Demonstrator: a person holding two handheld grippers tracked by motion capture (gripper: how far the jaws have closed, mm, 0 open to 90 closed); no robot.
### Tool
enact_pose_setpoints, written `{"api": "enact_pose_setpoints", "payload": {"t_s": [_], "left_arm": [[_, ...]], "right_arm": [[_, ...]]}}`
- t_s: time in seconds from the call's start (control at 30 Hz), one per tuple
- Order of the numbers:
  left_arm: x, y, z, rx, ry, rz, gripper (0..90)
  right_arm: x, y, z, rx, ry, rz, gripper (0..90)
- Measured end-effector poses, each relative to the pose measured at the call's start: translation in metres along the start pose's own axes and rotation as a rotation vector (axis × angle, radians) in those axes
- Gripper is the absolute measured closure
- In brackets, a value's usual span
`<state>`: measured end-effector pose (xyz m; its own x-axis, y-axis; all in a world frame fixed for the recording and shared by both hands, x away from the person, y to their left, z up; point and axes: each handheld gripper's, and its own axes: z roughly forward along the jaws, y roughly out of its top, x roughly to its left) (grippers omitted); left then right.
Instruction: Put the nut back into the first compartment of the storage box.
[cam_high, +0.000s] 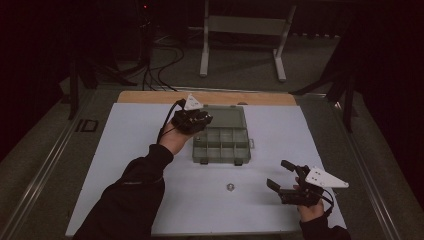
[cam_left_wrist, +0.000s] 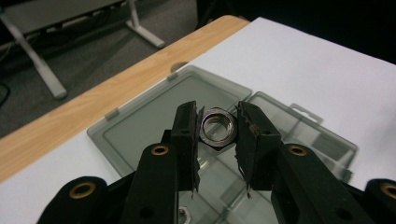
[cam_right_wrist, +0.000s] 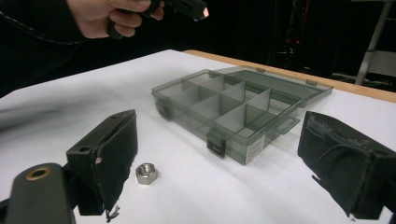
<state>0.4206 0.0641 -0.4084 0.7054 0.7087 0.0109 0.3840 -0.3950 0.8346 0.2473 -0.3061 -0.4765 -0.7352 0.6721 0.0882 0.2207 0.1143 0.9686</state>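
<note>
The left gripper (cam_left_wrist: 218, 128) pinched a steel hex nut (cam_left_wrist: 217, 127) above the open grey compartment box (cam_high: 221, 148), while the right gripper (cam_right_wrist: 219, 161) rested wide open on the white table (cam_high: 125, 150) near a second hex nut (cam_right_wrist: 146, 173).

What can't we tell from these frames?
- High view: the nut held by the left gripper is hidden by hand and gripper.
- Left gripper view: jaws cover most of the box compartments.
- Right gripper view: box label too small to read.
- High view: loose nut tiny.
</note>
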Motion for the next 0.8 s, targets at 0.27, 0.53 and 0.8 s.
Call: {"api": "enact_pose_setpoints", "payload": {"t_s": [0.27,0.53,0.8], "left_arm": [[0.014,-0.011,0.021,0.042,0.016,-0.056,69.4],[0.018,-0.035,0.046,0.111,0.021,-0.099,69.4],[0.017,-0.049,0.056,0.148,0.032,-0.106,69.3]], "right_arm": [[0.0,0.0,0.0,0.001,0.003,0.002,12.1],[0.0,0.0,0.0,0.002,0.006,0.006,12.1],[0.0,0.0,0.0,0.003,0.007,0.008,12.1]]}}
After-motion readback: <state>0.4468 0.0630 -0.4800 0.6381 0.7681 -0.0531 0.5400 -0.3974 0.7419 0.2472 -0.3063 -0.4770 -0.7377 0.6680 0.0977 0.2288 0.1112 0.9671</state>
